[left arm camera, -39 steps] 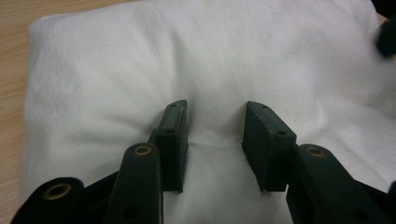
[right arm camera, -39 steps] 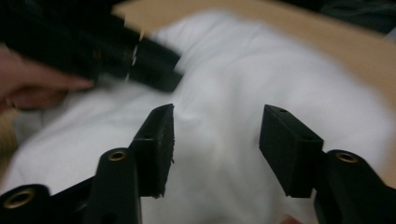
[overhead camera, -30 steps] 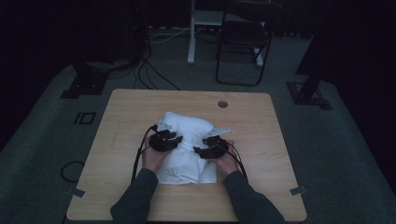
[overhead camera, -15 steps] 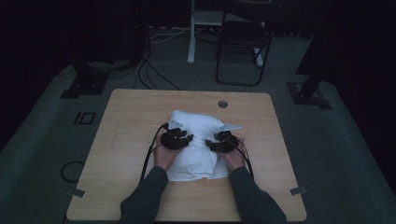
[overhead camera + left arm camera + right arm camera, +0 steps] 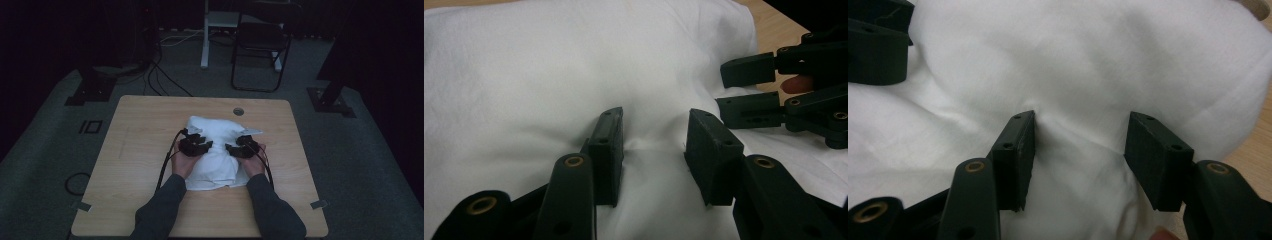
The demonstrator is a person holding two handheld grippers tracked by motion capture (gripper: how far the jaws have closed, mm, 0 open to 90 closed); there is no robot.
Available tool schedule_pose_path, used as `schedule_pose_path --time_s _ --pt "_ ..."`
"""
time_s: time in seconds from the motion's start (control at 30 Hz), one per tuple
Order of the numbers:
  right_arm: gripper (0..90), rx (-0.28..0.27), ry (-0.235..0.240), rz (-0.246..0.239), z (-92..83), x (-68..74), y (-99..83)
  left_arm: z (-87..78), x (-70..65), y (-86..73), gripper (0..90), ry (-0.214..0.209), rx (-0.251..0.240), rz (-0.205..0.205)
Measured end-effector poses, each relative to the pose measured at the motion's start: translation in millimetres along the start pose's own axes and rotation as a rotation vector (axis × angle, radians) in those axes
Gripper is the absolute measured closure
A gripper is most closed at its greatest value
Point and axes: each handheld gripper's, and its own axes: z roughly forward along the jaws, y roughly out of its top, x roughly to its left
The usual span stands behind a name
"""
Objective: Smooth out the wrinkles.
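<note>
Dim grey carpet surrounds a pale wooden counter (image 5: pixel 140 150), with a folding chair (image 5: pixel 260 45) at twelve o'clock beyond it and black cables (image 5: pixel 160 80) trailing on the floor at eleven. No brand, label or writing can be read anywhere. A white cloth (image 5: pixel 220 150) lies bunched at the middle of the counter, slightly toward the person's edge. Both forearms, in dark sleeves, come in from six o'clock and angle inward. The left claw (image 5: pixel 204 146) rests on the cloth's nine o'clock side and the right claw (image 5: pixel 231 148) on its three o'clock side, tips pointing toward each other and near together. Each claw stands apart, jaws pressed down into the fabric with a small ridge of cloth between them, not clamped. A round grommet hole (image 5: pixel 238 111) sits at twelve o'clock past the cloth.
</note>
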Motion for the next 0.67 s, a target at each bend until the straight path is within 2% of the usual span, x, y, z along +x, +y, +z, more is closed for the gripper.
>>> schedule_pose_path --time_s 0.1,0.17,0.33,0.37,0.4,0.47,0.67 --pt "44.4 -0.017 0.004 0.008 -3.2 0.2 0.2 -2.8 2.7 1.3 55.5 -0.02 -0.011 0.002" --pt "42.6 -0.03 0.005 0.008 -8.6 1.1 1.7 -7.9 3.9 1.8 53.1 -0.021 -0.027 0.018" --pt "39.9 -0.089 0.006 0.001 -36.4 1.7 7.6 -37.4 8.6 5.7 47.0 0.019 -0.097 0.012" --pt "39.9 -0.089 0.006 0.001 -36.4 1.7 7.6 -37.4 8.6 5.7 46.9 0.019 -0.097 0.012" --pt "39.8 -0.095 0.006 -0.002 -40.2 1.3 8.1 -52.5 14.0 5.8 46.9 0.039 -0.11 0.008" --pt "39.3 -0.11 0.002 -0.008 -54.2 -1.5 8.1 -65.1 18.9 4.0 46.6 0.055 -0.128 0.009" --pt "39.4 -0.112 -0.001 0.019 -60.2 -10.5 3.1 -89.1 36.9 -2.7 46.1 0.084 -0.139 -0.011"
